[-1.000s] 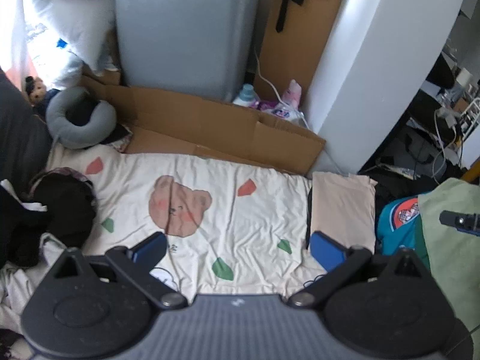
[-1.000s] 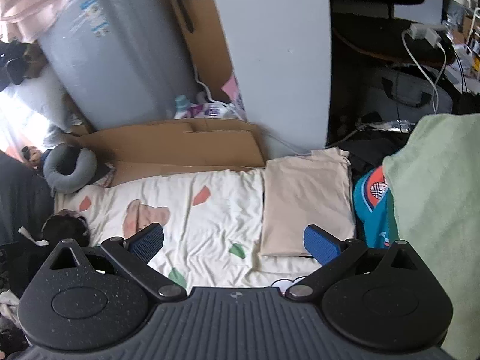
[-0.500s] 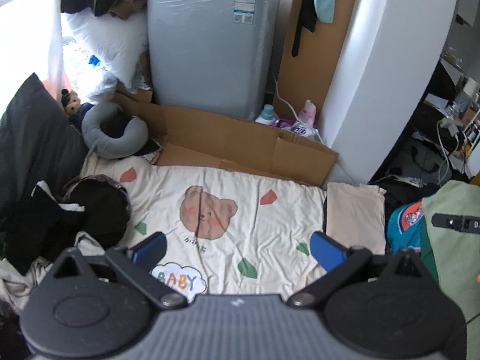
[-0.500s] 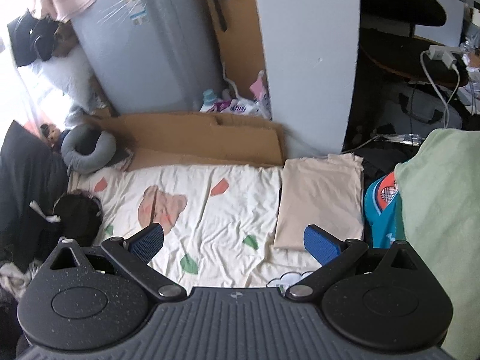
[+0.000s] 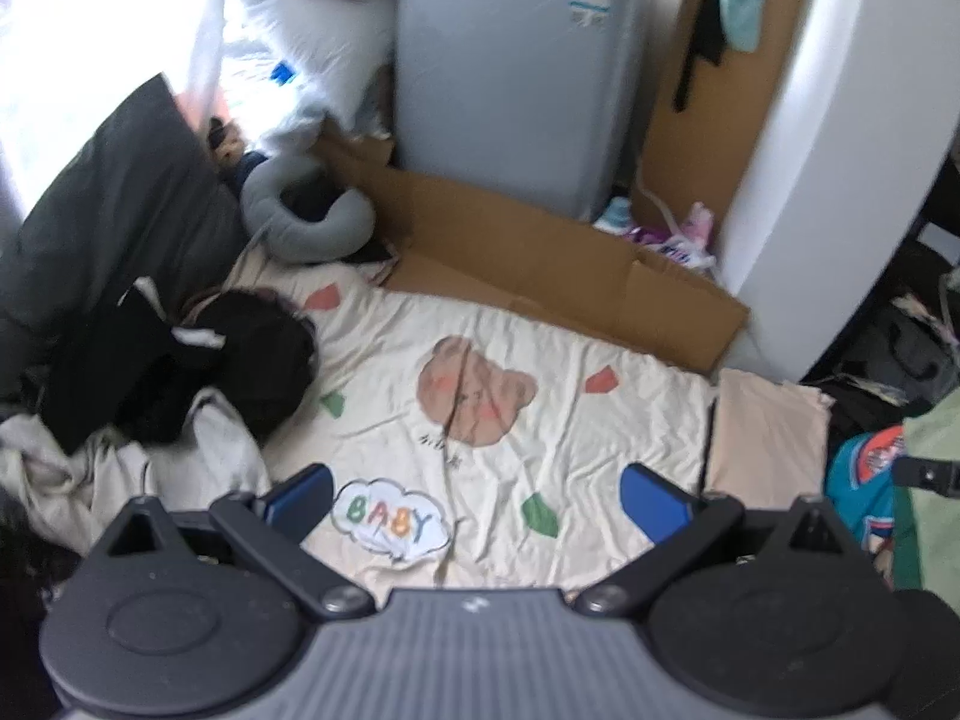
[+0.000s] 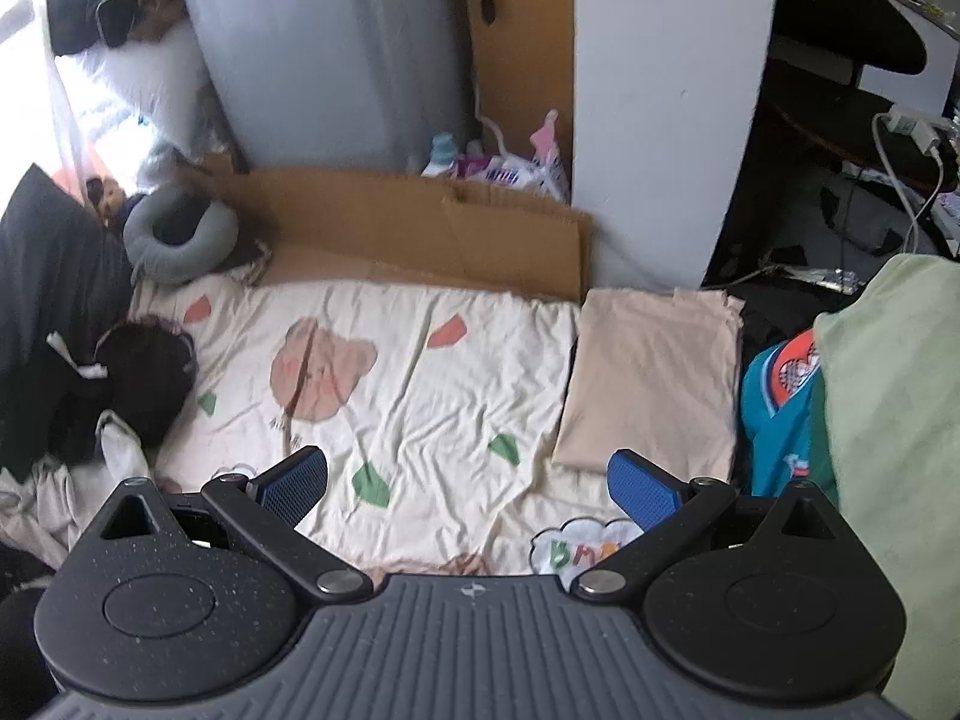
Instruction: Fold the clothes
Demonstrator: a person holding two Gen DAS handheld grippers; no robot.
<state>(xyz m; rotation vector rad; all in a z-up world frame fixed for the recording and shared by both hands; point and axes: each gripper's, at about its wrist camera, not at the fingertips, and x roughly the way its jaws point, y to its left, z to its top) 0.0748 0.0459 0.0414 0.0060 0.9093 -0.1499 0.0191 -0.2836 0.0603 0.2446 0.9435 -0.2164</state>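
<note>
Both tools hung above the bed with nothing in them: the left tool (image 5: 477, 495) had its blue pads spread wide, and the right tool (image 6: 468, 480) stood just as wide apart. The task's things lay at opposite sides of the bed sheet (image 6: 420, 372). A beige garment (image 6: 651, 384) lay flat and squared along the sheet's right edge, already in a folded shape. A heap of dark clothes (image 5: 180, 372) and a crumpled white cloth (image 5: 120, 468) lay bunched at the left edge. A teal garment (image 6: 774, 420) and a green cloth (image 6: 888, 420) sat past the right edge.

The scene fitted two stages: the beige piece set aside with the left heap awaiting folding, or folding over and the heap being no part of it.

Risks, as I judged them: a wide-open tool dropped into the tangled heap could pinch two layers or two garments at once, dragging the whole lump. A pad catching the wrinkled sheet rather than a garment would lift the bedding and slide the beige piece out of square. The right tool hung near that piece's near corner, so a careless sweep could rumple it.

Against the earlier frames, both views had pulled back and up: the bear print sat farther off, the "BABY" print (image 5: 390, 519) had come into the left view, and the left heap showed more fully. The beige garment kept its place and both tools remained open.
</note>
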